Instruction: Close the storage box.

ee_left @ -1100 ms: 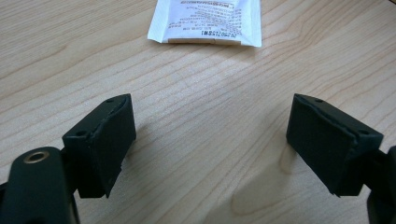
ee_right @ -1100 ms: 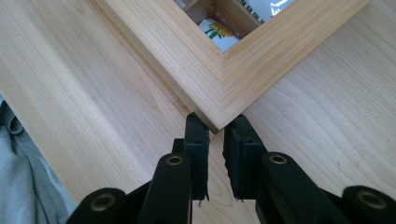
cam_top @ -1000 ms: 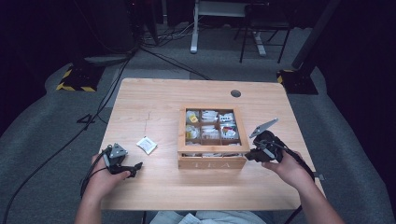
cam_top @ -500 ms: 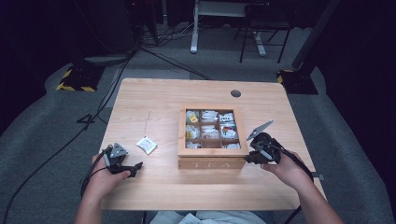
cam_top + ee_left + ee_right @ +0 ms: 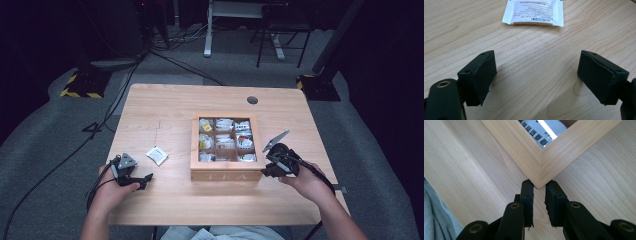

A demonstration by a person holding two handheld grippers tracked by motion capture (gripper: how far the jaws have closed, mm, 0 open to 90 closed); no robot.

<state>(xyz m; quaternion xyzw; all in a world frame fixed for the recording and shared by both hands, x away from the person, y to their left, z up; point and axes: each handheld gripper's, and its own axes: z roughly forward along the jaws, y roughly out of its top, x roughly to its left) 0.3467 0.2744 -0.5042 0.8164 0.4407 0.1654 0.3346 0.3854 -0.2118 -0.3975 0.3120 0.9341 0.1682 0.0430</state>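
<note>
Right gripper (image 5: 539,188) nips the near right corner of the square wooden tea box (image 5: 226,174).
Its jaws barely pinch; slipping could skid the box. Left gripper (image 5: 536,75) spread before the white sachet (image 5: 534,12).

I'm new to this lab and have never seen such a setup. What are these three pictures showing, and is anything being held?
A person sits at a wooden table with a hand-held two-jaw gripper in each hand. The high view looks down from above; the other two come from cameras riding on the grippers. The left gripper is open and empty, pointing at a white sachet lying loose. The right gripper has its jaws nearly closed at the corner of a wooden tea box holding packets; whether it grips the corner is unclear.
</note>
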